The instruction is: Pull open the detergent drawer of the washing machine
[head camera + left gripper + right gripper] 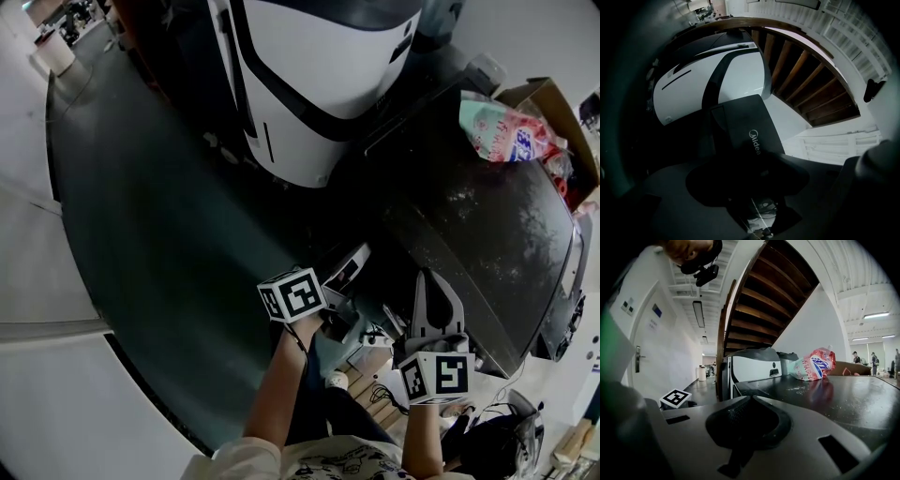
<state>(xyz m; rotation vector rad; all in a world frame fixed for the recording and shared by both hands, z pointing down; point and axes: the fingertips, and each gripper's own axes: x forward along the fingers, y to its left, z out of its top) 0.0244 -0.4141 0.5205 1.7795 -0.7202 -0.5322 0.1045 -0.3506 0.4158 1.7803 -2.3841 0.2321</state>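
Under a wooden staircase (759, 310), the dark washing machine (487, 220) stands on my right, a detergent bag (502, 131) on its top. My left gripper (349, 265), jaws spread and empty, faces the logo-marked detergent drawer (747, 126) on its front. My right gripper (429, 279), jaws pressed together, hovers at the top's front edge.

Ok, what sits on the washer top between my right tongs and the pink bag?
Nothing solid. In the right gripper view the dark washer top runs bare from the right tongs to the pink bag, save scattered white specks.
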